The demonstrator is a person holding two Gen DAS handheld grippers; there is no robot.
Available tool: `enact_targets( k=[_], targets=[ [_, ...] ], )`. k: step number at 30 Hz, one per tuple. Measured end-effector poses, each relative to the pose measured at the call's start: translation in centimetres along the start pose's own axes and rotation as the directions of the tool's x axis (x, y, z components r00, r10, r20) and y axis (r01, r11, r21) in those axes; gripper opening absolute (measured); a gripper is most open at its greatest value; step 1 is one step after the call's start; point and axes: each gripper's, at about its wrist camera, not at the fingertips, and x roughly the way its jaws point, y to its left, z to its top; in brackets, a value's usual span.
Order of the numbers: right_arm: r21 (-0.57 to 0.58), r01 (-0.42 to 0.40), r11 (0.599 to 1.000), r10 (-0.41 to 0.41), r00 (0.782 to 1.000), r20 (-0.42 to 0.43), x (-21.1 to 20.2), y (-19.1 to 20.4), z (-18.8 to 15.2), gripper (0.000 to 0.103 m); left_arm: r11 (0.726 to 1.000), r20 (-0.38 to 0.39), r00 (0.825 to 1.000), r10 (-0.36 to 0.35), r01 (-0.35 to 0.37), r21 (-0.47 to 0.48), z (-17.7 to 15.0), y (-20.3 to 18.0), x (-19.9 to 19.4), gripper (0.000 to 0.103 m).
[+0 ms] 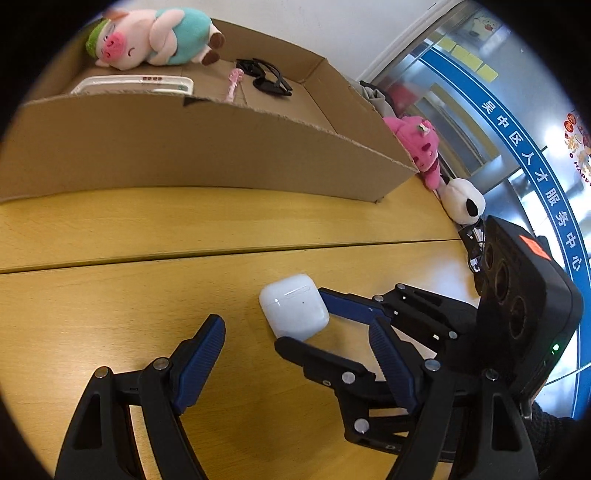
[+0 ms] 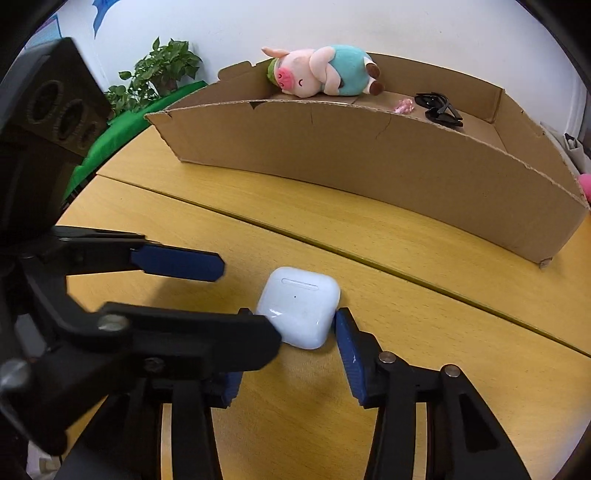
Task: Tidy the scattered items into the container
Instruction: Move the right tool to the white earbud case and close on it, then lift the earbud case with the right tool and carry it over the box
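Though left tongs [image 1: 295,323] — open, empty — hide one pad, right tongs [image 2: 291,325] pinch earbud case [image 2: 299,306].

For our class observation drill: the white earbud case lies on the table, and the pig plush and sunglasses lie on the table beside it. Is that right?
Not quite. The earbud case does lie on the table, but the pig plush and sunglasses lie inside the cardboard box, not on the table beside the case. The right wrist view shows it.

White wall [image 2: 258,29], wooden table [image 2: 369,369]
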Motion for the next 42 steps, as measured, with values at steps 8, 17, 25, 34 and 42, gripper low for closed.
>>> enact_targets(
  k=[8, 17, 25, 34, 42],
  targets=[
    [-0.013, -0.040, 0.999, 0.041, 0.999, 0.020, -0.8, 0.1, -1.2, 0.049, 0.997, -0.042, 0.996, -0.080, 0.079, -0.015, 0.0, -0.5, 2.0, 0.069],
    [-0.005, -0.053, 0.999, 0.053, 0.998, 0.030, -1.2, -0.6, -1.7, 0.049, 0.989, -0.042, 0.994, -0.098, 0.093, -0.119, -0.3, 1.6, 2.2, 0.027],
    [0.026, -0.079, 0.997, 0.077, 0.996, 0.055, -2.0, -1.2, -2.4, 0.048, 0.975, -0.031, 0.985, -0.170, 0.163, -0.151, -0.7, 2.4, 2.2, 0.027],
    [0.005, -0.104, 0.995, 0.102, 0.987, 0.127, -4.5, -0.2, -1.5, 0.048, 0.930, 0.001, 0.948, -0.319, 0.314, -0.189, -0.5, 2.0, 2.0, 0.040],
    [-0.027, -0.088, 0.996, 0.090, 0.989, 0.117, -4.8, 0.2, -1.0, 0.047, 0.935, 0.027, 0.951, -0.309, 0.309, -0.174, 0.3, 1.3, 0.9, 0.026]
  ],
)
